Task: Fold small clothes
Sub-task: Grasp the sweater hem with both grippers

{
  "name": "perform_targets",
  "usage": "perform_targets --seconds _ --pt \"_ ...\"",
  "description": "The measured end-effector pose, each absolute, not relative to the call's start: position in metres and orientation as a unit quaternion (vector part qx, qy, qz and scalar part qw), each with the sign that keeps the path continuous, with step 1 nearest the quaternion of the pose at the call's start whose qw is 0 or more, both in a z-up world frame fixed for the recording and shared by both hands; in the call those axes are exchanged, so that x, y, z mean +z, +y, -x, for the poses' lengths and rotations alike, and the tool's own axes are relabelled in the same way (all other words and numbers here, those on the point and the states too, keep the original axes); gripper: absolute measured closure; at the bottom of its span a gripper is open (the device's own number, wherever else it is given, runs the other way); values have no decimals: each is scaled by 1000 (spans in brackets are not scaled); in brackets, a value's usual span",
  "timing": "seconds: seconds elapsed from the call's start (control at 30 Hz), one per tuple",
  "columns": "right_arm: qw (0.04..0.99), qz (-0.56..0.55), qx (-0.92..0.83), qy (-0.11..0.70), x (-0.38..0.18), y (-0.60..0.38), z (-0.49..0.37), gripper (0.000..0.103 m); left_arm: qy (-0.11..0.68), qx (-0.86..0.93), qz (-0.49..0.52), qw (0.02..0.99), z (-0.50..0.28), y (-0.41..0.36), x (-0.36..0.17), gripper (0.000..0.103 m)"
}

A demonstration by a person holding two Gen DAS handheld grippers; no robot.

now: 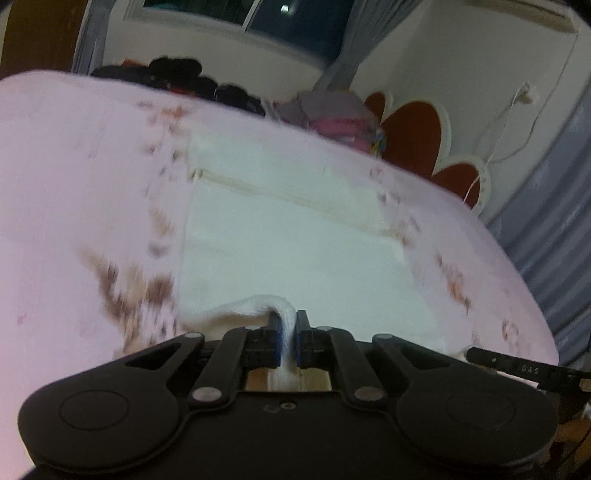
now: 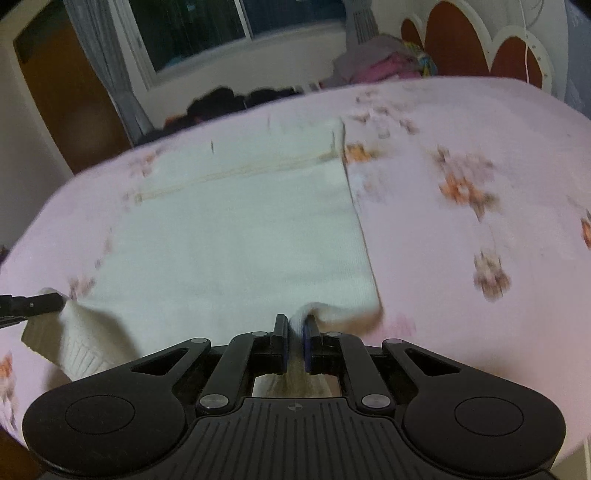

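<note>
A bed [image 1: 74, 184] covered in a pink floral sheet fills both of my wrist views, blurred. Beyond its far edge, toward 12 o'clock, stand a dark window [image 2: 199, 33], grey curtains [image 1: 351, 48], a wooden door [image 2: 70, 96] at 10 o'clock in the right view, and a red scalloped headboard [image 1: 417, 133] at 2 o'clock in the left view. Piles of dark clothes [image 1: 177, 77] and pink clothes [image 2: 380, 66] lie along that far edge.

The white garment [image 2: 229, 229] lies flat on the sheet, a cream seam band crossing its far part.

My left gripper [image 1: 287, 334] has its fingers [image 1: 272, 341] clenched on a raised fold of the garment's near edge; the cloth runs between the blue pads. My right gripper [image 2: 295, 341] pinches the near right corner in the same way, its fingers almost together on the cloth.

Both grippers point toward 12 o'clock, low over the bed. In the right view, the left gripper's tip enters at 9 o'clock, with the garment's near left corner lifted at it.
</note>
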State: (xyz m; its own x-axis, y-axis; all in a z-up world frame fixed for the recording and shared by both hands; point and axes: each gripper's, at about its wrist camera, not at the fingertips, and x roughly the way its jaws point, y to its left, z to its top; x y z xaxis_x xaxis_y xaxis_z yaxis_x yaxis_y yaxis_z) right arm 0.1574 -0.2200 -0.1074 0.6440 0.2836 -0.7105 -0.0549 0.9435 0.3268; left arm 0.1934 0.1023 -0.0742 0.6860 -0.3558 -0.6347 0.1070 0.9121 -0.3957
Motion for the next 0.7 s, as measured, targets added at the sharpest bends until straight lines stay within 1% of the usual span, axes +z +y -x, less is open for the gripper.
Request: perform_targets --seconds 0.13,0.4,0.5,0.7 --pt "899 -180 100 386 -98 -231 -199 96 354 -117 180 910 -227 103 -66 96" --pt "910 -195 100 353 -93 -242 -295 96 328 -84 199 919 -311 109 -66 96" --pt "907 -218 101 347 -97 -247 -334 96 326 -80 212 918 -342 109 -70 96" --pt "908 -228 92 339 -106 -248 -400 96 325 -50 225 917 -398 112 -84 96"
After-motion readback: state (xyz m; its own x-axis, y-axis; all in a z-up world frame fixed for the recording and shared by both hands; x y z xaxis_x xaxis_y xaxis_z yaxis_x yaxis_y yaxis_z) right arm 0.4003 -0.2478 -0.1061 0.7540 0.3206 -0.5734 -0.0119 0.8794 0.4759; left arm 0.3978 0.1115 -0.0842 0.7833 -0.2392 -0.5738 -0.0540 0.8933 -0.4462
